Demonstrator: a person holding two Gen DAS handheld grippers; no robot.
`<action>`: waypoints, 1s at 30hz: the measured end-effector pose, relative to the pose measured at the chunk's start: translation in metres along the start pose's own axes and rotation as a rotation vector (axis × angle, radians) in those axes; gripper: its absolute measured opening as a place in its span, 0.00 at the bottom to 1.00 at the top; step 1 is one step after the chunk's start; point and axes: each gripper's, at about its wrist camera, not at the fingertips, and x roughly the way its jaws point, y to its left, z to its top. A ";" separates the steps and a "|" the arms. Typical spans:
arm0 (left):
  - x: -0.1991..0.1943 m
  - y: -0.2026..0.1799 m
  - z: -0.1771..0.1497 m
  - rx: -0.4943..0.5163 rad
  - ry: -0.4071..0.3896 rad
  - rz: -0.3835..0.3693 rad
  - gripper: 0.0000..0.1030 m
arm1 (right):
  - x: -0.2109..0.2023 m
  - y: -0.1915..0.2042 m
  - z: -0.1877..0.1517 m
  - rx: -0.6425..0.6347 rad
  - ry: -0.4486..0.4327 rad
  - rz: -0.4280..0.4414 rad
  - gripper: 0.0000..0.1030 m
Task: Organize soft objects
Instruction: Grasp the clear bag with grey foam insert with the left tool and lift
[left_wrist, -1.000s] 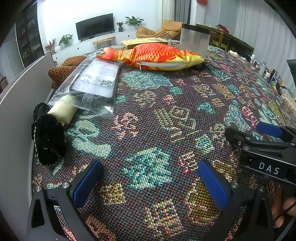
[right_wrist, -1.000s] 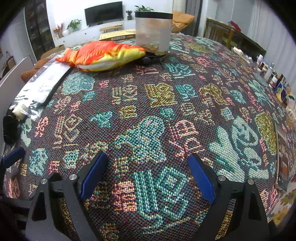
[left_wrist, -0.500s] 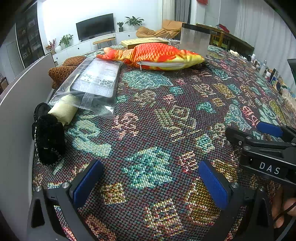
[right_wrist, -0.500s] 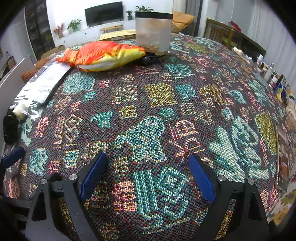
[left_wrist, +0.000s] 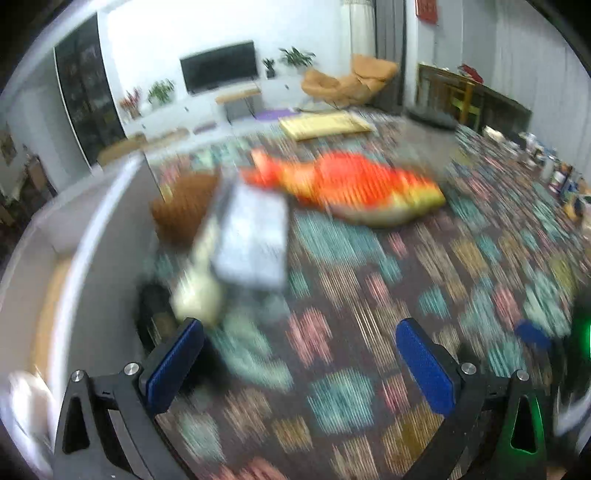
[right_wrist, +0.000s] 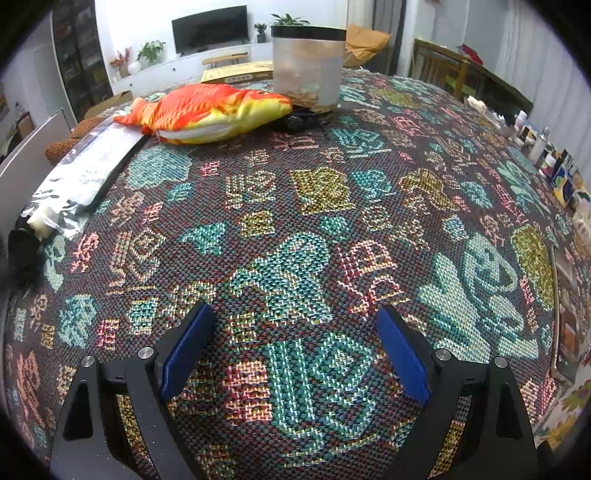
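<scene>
An orange and yellow plush fish (right_wrist: 210, 110) lies at the far side of the patterned table; the left wrist view, blurred by motion, shows the plush fish (left_wrist: 351, 188) too. A clear plastic bag with a grey item (left_wrist: 255, 236) lies at the left, also seen as the plastic bag (right_wrist: 81, 177). A cream roll (left_wrist: 197, 299), a black fuzzy item (right_wrist: 22, 247) and a brown knitted piece (left_wrist: 181, 210) sit near the left edge. My left gripper (left_wrist: 299, 365) is open over the cloth. My right gripper (right_wrist: 295, 350) is open, holding nothing.
A clear container with a black lid (right_wrist: 308, 66) stands behind the fish, a flat yellow box (right_wrist: 236, 72) beyond it. A grey panel (left_wrist: 103, 240) borders the table's left edge. Small bottles and boxes (right_wrist: 554, 166) line the right edge.
My left gripper has swung up and to the left, blurring its view; the bag and cream roll now sit nearer its fingers. The right gripper has stayed still.
</scene>
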 end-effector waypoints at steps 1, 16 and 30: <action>0.011 0.001 0.018 0.028 0.013 0.029 1.00 | 0.000 0.000 0.000 0.000 -0.001 0.000 0.89; 0.146 0.017 0.074 0.136 0.246 0.149 0.71 | 0.002 -0.001 0.002 -0.005 0.002 0.008 0.90; 0.004 0.001 -0.042 0.001 0.218 -0.087 0.71 | 0.005 -0.003 0.003 -0.011 -0.004 0.014 0.90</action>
